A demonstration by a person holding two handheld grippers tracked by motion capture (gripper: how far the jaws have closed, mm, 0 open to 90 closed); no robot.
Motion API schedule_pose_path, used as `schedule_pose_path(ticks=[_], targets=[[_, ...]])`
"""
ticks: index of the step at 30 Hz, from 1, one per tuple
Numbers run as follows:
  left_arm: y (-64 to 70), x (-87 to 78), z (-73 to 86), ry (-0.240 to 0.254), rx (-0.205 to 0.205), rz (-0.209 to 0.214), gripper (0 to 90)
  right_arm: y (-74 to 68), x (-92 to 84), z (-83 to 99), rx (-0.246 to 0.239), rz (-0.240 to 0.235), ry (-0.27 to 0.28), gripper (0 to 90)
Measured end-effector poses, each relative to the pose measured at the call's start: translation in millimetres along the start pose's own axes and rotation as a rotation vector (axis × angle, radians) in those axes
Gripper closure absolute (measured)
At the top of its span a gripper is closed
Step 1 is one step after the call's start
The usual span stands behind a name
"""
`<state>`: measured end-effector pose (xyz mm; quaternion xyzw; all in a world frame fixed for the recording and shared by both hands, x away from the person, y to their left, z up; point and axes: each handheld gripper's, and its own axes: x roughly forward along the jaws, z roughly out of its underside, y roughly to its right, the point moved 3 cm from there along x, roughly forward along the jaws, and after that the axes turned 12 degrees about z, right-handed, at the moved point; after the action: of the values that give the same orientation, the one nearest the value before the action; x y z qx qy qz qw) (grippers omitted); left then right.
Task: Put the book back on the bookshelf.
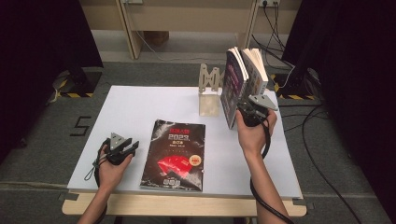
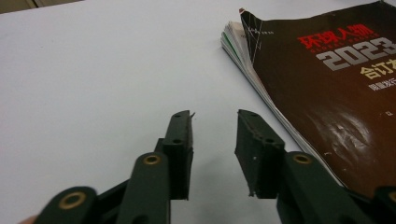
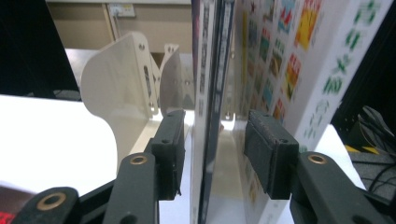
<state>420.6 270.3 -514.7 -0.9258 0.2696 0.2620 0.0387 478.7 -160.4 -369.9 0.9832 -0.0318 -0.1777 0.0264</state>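
A black magazine (image 1: 173, 156) (image 2: 336, 88) with red and white print lies flat on the white table board (image 1: 140, 102). My left gripper (image 1: 133, 148) (image 2: 215, 126) rests just left of it, open, with bare board between its jaws. Two books stand upright at the back right: a dark-covered book (image 1: 232, 88) (image 3: 212, 70) and a second book (image 1: 257, 70) (image 3: 299, 60) with a colourful cover. My right gripper (image 1: 243, 112) (image 3: 212, 135) straddles the near edge of the dark book. A narrow gap shows on each side of that book, so the pads do not press on it.
A beige bookend (image 1: 208, 91) (image 3: 121, 88) stands upright just left of the two books. Cables (image 1: 322, 154) run over the floor at the right. Dark curtains hang on both sides, and wooden furniture legs (image 1: 130, 37) stand beyond the table.
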Motion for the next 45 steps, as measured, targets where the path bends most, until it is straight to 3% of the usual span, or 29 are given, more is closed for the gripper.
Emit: schedule_pose_path(ticks=[3, 9, 14, 23, 31, 36, 38, 41, 45], targets=[[0.5, 2.3, -0.4, -0.023, -0.002, 0.001, 72.3, 2.2, -1.1, 8.3, 0.001, -0.011, -0.021, 58.5], [-3.2, 5.5, -3.5, -0.040, -0.055, 0.013, 79.7, 5.3, -1.6, 32.1, -0.003, -0.025, -0.078, 58.4], [0.4, 16.7, -14.8, -0.060, -0.043, 0.031, 84.3, 4.5, 0.9, 52.6, -0.005, -0.031, -0.127, 58.4], [-3.0, 42.6, -26.2, -0.136, -0.071, 0.056, 87.0, 1.6, 5.6, 80.7, -0.025, -0.067, -0.216, 58.4], [0.9, 54.9, -31.0, -0.164, -0.075, 0.065, 88.9, 1.9, 7.9, 90.5, -0.034, -0.075, -0.261, 58.4], [7.9, 61.1, -35.6, -0.185, -0.061, 0.106, 89.5, -0.8, 8.1, 91.2, -0.042, -0.087, -0.276, 58.4], [9.9, 62.0, -37.0, -0.200, -0.039, 0.094, 89.7, -3.0, 8.7, 92.4, -0.046, -0.095, -0.284, 58.3], [9.1, 61.4, -36.9, -0.200, -0.052, 0.105, 89.7, -6.4, 9.7, 94.7, -0.053, -0.103, -0.292, 58.3], [12.2, 59.9, -36.5, -0.210, -0.037, 0.111, 89.7, -11.0, 11.6, 97.8, -0.060, -0.120, -0.309, 58.3]])
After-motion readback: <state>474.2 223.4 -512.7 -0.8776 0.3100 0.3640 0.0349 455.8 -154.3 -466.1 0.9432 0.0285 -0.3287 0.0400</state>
